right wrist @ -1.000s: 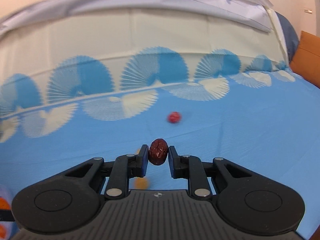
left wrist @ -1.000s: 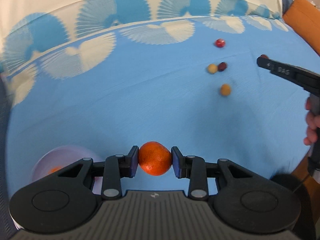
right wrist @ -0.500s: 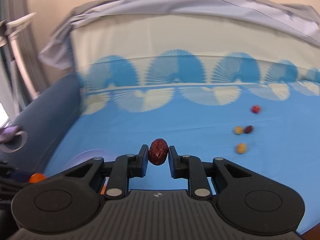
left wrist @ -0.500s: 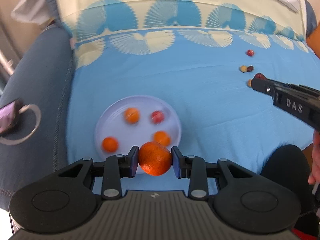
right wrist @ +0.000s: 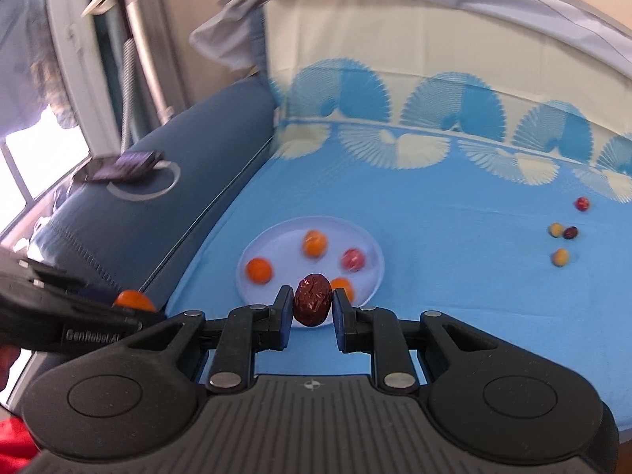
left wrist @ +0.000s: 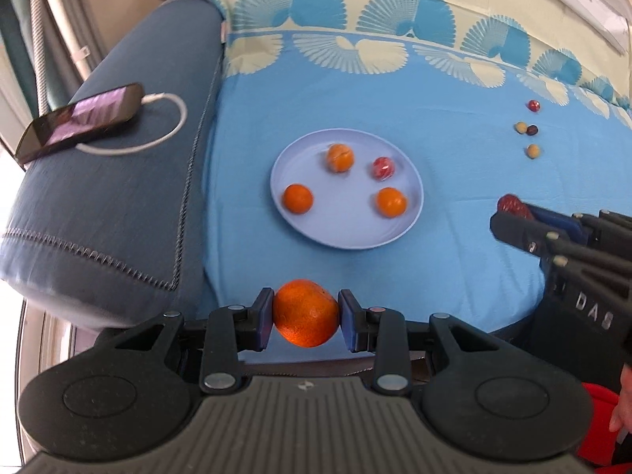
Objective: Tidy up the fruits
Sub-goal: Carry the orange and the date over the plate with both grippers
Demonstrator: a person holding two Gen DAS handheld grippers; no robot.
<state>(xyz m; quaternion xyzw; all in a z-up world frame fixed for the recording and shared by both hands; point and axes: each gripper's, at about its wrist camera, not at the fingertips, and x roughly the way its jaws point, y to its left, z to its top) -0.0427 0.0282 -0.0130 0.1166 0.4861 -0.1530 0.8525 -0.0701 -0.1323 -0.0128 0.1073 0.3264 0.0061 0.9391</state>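
While the orange (left wrist: 306, 313) sits clamped between the blue pads of the left claw (left wrist: 306, 318), it hangs above the near edge of the blue sheet (left wrist: 454, 91), short of the plate (left wrist: 339, 233) and not over it. Over on the other side, the right claw (right wrist: 312, 308) is squeezed onto a wrinkled dark red date (right wrist: 312, 305), held just in front of the plate's near rim. From the left camera that same claw pokes in from the right edge, the date a red blur at its tip.

On the pale plate, four pieces already: three small oranges (left wrist: 299, 198) spread around and one red fruit (left wrist: 382, 168) toward the far right side, none touching another. Well off to the right on the sheet, a loose little cluster (left wrist: 527, 129): one red piece farthest back, a yellowish one and a dark one side by side, another yellowish one nearer.

Left of the sheet runs a dark blue cushion (left wrist: 110, 197), and on it lies a phone (left wrist: 81, 120) with a white cable (left wrist: 166, 126) looped beside it. A bit of red clothing (left wrist: 596, 422) shows low at the right.
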